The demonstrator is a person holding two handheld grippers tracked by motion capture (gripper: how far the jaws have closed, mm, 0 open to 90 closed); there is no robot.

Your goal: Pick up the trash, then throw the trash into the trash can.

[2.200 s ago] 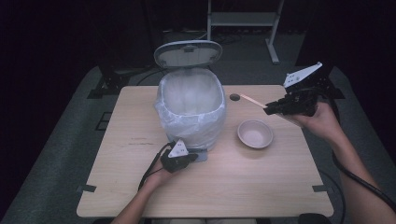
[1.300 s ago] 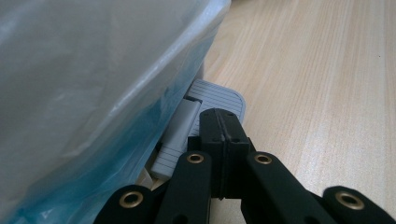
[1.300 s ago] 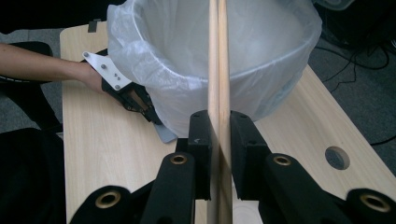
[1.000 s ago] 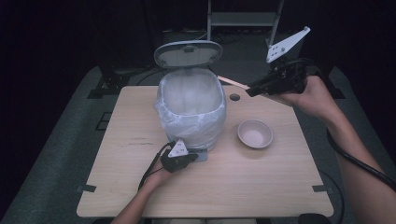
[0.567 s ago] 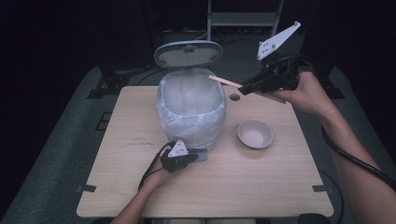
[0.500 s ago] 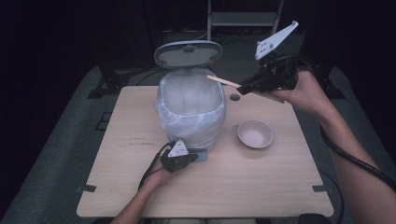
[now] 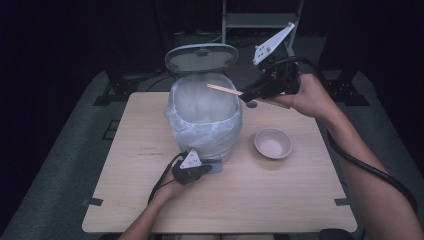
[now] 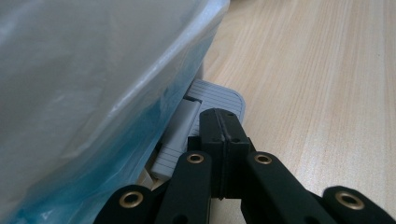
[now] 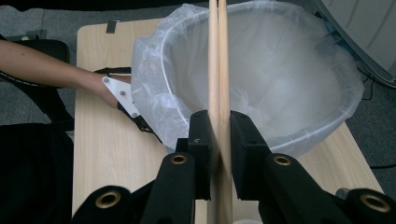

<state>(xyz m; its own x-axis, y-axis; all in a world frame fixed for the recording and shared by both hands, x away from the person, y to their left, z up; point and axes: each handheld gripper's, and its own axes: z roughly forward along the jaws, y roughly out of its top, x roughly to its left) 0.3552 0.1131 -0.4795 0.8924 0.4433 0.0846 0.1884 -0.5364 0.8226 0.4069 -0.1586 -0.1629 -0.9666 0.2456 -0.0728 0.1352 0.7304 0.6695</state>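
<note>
One tabletop (image 7: 125,210). One pedal bin (image 7: 205,125), lid raised, bag-lined. One bowl (image 7: 272,143) stands beside it. One pair of wooden chopsticks (image 7: 225,89), clamped in the right claw (image 7: 245,96), projects over the bin's open mouth. The left claw (image 7: 200,171), clenched with nothing between its jaws, presses the bin's pedal (image 8: 205,100).

Risks, as judged: should the left claw slip off the pedal, the lid may drop onto the chopsticks. Released too near the rim, they could fall outside onto the tabletop.
</note>
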